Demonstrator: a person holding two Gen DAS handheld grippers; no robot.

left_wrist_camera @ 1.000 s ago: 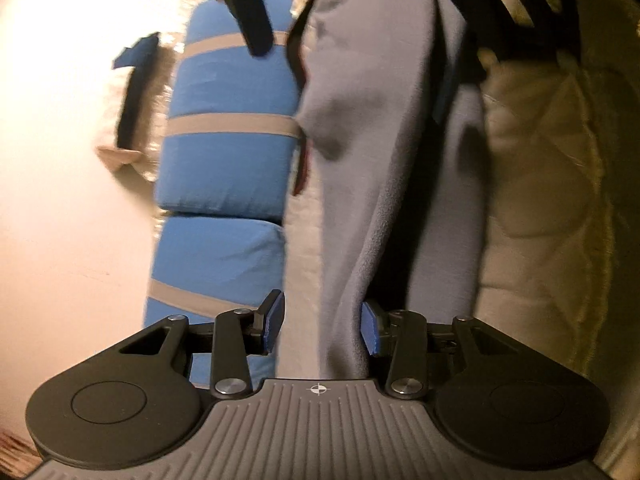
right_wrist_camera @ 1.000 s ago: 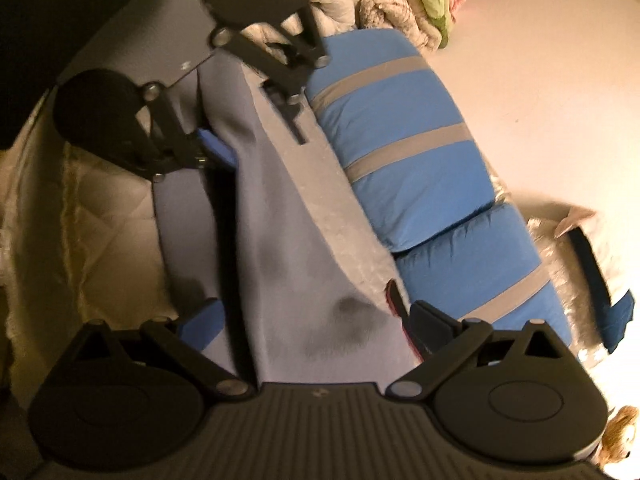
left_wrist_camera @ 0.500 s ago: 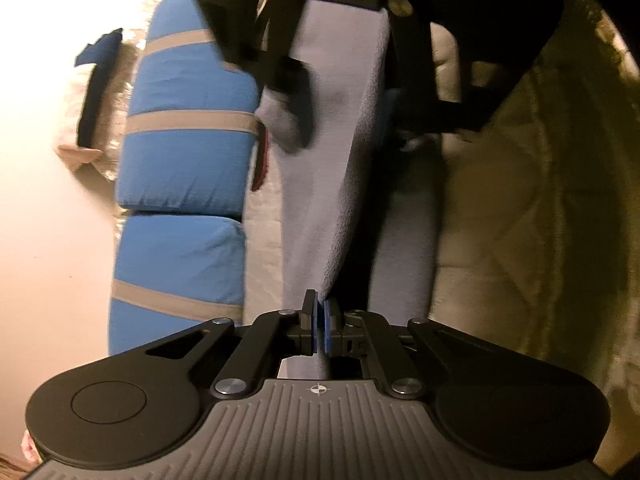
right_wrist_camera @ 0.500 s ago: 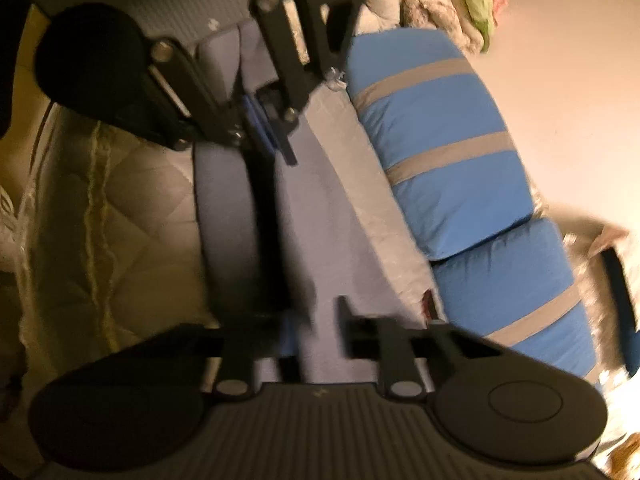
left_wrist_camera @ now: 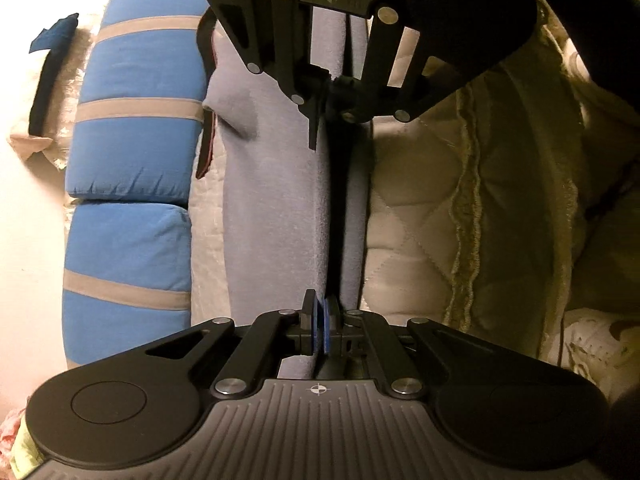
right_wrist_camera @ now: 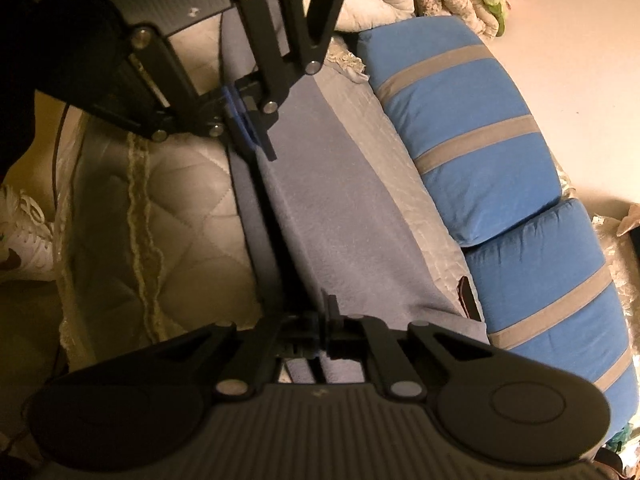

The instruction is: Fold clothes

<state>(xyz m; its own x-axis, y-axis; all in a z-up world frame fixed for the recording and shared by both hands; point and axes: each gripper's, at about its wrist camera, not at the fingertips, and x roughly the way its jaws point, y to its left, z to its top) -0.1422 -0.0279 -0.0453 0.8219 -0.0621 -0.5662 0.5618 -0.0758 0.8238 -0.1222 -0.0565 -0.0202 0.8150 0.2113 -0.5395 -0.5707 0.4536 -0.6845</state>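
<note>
Stretched between both grippers, grey garment (left_wrist_camera: 276, 208) runs lengthwise.

Garment (left_wrist_camera: 276, 208) — between bolster (left_wrist_camera: 132, 152) and quilt (left_wrist_camera: 432, 208)

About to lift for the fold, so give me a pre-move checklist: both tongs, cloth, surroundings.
1. Left tongs shut on one end of the grey-blue fleece garment: ok.
2. Right tongs shut on the opposite end, having just been closing, cloth between the pads: ok.
3. Garment stretched fairly straight between the two grips, folded along its length: ok.
4. How deep each bite is, and whether both layers are caught: cannot tell.
5. Blue cushion with grey stripes lies beside the garment, not on it: ok.
6. Dark red strap at the garment's edge, free or snagged: cannot tell.
</note>
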